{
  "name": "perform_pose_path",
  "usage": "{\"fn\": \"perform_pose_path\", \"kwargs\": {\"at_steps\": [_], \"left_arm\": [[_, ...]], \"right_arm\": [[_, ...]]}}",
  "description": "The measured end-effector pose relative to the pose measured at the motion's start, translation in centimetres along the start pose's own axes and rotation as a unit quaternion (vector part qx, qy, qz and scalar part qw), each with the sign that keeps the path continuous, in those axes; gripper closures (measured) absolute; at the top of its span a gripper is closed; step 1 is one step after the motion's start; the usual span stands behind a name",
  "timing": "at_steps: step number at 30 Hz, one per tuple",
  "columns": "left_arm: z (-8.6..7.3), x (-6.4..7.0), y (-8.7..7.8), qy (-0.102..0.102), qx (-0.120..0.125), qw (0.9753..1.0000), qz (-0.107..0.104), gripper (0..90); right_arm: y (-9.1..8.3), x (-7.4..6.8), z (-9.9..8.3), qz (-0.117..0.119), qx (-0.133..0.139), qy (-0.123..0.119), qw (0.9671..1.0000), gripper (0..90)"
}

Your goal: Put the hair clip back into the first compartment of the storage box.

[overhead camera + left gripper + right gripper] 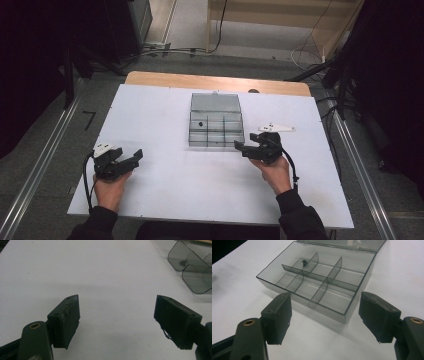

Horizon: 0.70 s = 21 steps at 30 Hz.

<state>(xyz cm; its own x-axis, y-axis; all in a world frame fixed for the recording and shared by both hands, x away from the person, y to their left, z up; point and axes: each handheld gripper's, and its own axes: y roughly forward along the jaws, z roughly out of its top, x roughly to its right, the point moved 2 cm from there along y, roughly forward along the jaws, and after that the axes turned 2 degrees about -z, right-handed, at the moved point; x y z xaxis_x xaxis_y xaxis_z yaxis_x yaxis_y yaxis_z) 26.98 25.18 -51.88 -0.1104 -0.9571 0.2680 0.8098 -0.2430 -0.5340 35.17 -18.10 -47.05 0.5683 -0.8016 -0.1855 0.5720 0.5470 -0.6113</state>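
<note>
**Desk inventory: clear compartment box, two hand-held claws**

Desk (165, 195): flat matte white top, rectangular, with a strip of pale wood along its far edge, at the centre of the high view. Grey floor and metal rails run down both sides; cables lie on the floor at the upper part of the frame.

Compartment box (216, 130): smoky transparent plastic, rectangular, shallow, thin-walled, with rounded-top dividers forming a grid of small cells. It sits just above the centre of the high view. Its lid (215, 102) is hinged open and lies flat behind it, toward the top of the frame. One small dark object (304, 263), too small to identify, lies in a far cell, upper middle of the right gripper view.

Left claw (118, 163): black, blocky, matte pads, held in the left hand (110, 187) at lower left of the high view, well apart from the box. Jaws spread wide over bare white surface, nothing between them. Rounded clear plastic shapes show at the upper right of its own view.

Right claw (256, 146): same build, held in the right hand (276, 172) right of centre, just beside the box's near right corner. Jaws apart, empty, with the box's near wall framed between them in its own view. A white three-cornered plate (276, 128) tops it.
</note>
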Motion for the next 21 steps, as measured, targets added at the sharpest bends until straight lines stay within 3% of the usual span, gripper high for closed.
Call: {"fn": "perform_pose_path", "kwargs": {"at_steps": [21], "left_arm": [[0.0, 0.0, 0.0, -0.001, 0.001, 1.0000, -0.001, 22.0]], "right_arm": [[-2.0, 1.6, -1.7, -0.011, 0.005, 0.010, 0.9999, 24.3]]}}
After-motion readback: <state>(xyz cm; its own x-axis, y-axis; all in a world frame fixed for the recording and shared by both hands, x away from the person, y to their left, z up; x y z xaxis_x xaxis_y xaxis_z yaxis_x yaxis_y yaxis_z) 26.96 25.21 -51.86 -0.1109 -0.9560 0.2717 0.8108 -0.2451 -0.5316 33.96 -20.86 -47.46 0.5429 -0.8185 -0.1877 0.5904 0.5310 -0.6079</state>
